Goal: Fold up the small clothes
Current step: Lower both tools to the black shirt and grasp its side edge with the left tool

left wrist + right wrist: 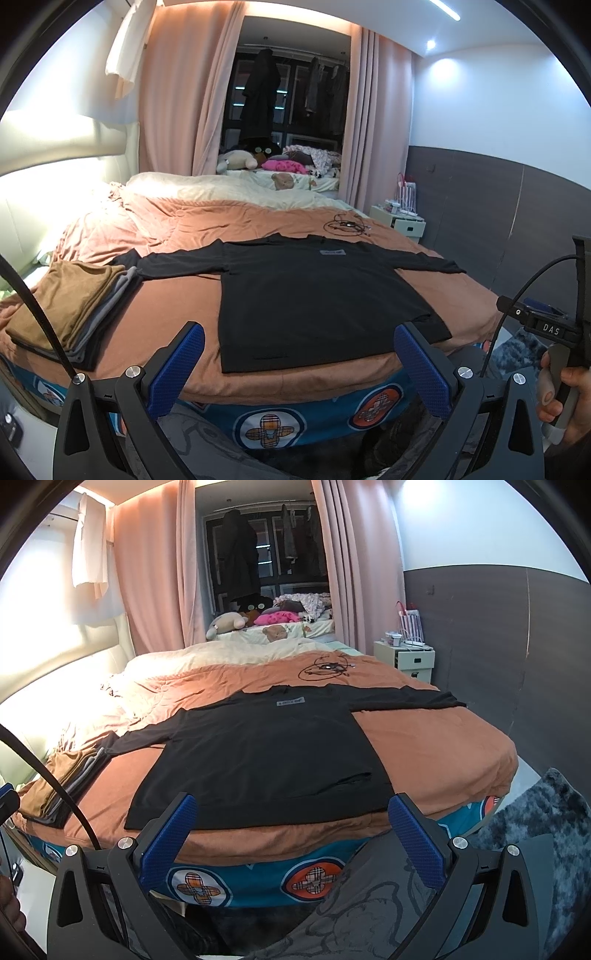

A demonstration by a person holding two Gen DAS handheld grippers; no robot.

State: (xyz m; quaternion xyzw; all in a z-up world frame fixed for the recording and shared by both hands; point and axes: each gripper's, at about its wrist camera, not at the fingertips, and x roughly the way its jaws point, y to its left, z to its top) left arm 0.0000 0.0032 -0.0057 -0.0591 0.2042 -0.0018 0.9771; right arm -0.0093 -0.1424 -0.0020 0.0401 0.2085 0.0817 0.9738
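A black long-sleeved shirt (314, 295) lies spread flat on the orange bedspread (177, 306), sleeves out to both sides, hem toward me; it also shows in the right wrist view (258, 753). My left gripper (299, 354) is open and empty, held off the bed's near edge in front of the hem. My right gripper (291, 827) is open and empty, also just short of the hem. A stack of folded clothes (70, 306), brown on top of grey, sits on the bed to the left (55, 786).
A tangle of black cable (345, 224) lies on the bed beyond the shirt. A white nightstand (404, 659) stands at the right of the bed. A grey shaggy rug (535, 830) covers the floor at right. Pillows and plush toys (240, 160) sit at the far end.
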